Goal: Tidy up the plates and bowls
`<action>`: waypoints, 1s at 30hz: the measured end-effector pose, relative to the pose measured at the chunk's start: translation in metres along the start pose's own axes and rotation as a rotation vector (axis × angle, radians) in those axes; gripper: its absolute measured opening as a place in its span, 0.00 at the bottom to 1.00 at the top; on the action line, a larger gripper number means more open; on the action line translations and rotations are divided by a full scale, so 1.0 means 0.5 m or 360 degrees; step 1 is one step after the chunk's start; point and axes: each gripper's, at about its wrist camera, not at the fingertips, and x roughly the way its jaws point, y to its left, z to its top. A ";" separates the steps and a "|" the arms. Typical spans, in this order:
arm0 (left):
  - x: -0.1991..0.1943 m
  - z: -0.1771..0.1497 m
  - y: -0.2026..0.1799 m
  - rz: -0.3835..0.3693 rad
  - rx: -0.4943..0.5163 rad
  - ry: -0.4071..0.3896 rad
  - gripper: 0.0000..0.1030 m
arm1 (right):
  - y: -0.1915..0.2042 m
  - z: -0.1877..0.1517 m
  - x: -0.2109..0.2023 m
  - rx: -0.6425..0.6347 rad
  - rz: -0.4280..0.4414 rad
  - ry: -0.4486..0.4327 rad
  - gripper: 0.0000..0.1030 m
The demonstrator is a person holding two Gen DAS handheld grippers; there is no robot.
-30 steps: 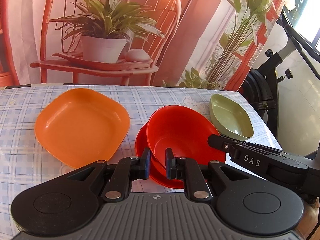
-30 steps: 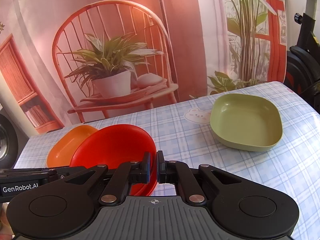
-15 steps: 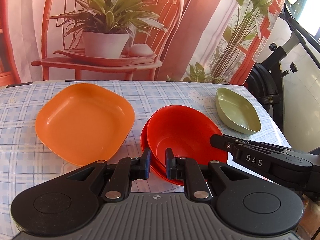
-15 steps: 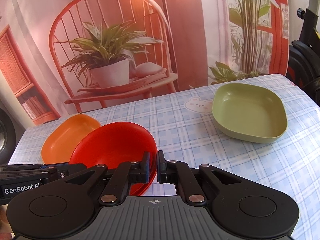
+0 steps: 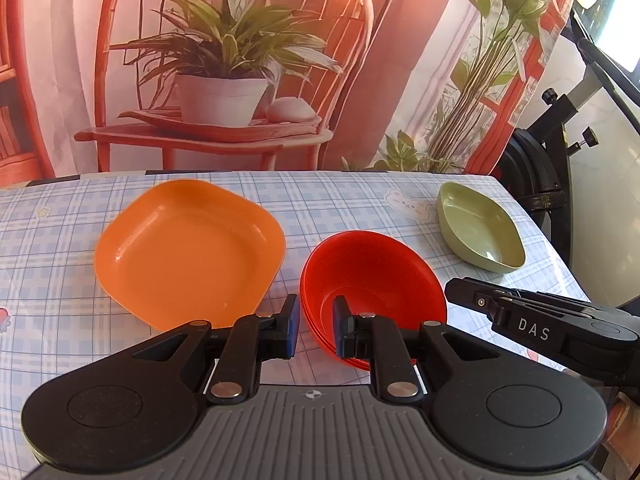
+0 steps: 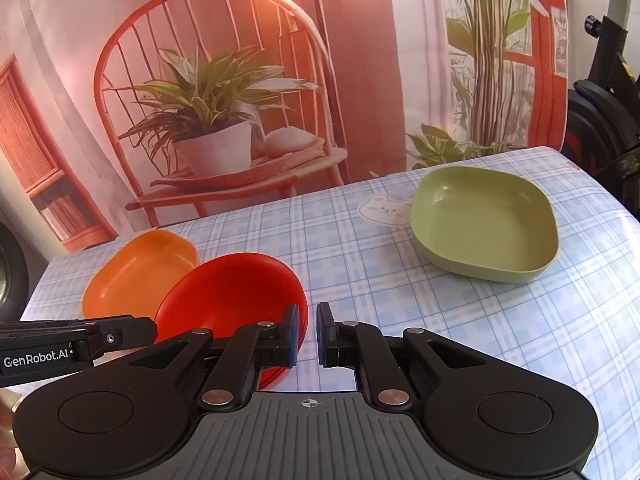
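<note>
Left gripper [image 5: 316,332]: the jaws are opening and stand only a little apart. The near-left rim of the red bowl [image 5: 376,276] lies between them, with the right finger [image 5: 342,334] inside the bowl and the left finger outside it. A strip of tablecloth shows between the left pad and the rim, so the pads do not clamp the bowl.

Right gripper [image 6: 308,334]: the jaws are opening, with a narrow gap. The right-hand edge of the red bowl reaches just into that gap beside the left finger [image 6: 292,334]. The right finger stands clear of the rim, over bare cloth.

The red bowl rests on the table [image 5: 48,264] at its near middle (layered rims on its near side suggest nested red dishes; their number cannot be told). The two grippers flank it, left and right.

The orange plate [image 5: 188,248], square with rounded corners, lies just beside the bowl on its left. The green bowl [image 6: 484,228] sits well apart, near the table's far right corner, next to a printed bear [image 6: 382,210].

A printed backdrop [image 5: 224,80] with chair and potted plant hangs behind the table.
</note>
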 end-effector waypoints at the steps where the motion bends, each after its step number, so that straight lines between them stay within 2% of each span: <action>1: -0.006 0.003 0.006 0.0004 0.0001 -0.0007 0.18 | 0.004 0.002 -0.006 -0.0007 0.0009 -0.0009 0.09; 6: -0.048 0.026 0.053 0.0040 -0.0010 -0.0061 0.18 | 0.020 0.019 -0.026 -0.0011 0.0061 -0.0044 0.09; 11: -0.082 0.055 0.105 0.0142 0.0058 -0.0123 0.18 | 0.052 0.042 -0.035 -0.0020 0.0130 -0.0062 0.09; 14: -0.088 0.070 0.149 0.0170 0.0047 -0.0139 0.25 | 0.070 0.057 -0.027 -0.0009 0.0156 -0.0040 0.09; 15: -0.086 0.073 0.164 0.0178 0.0029 -0.0142 0.28 | 0.077 0.061 -0.023 -0.0011 0.0159 -0.0030 0.09; 23: -0.021 0.054 0.253 0.0154 -0.0190 -0.0096 0.29 | 0.161 0.111 0.048 -0.0083 0.0215 0.0059 0.10; 26: -0.001 0.050 0.259 0.0179 -0.0205 -0.0088 0.37 | 0.189 0.124 0.096 -0.0104 0.0224 0.0144 0.11; 30: 0.026 0.049 0.271 0.0156 -0.0219 -0.0057 0.38 | 0.202 0.133 0.161 -0.0058 0.0199 0.0273 0.12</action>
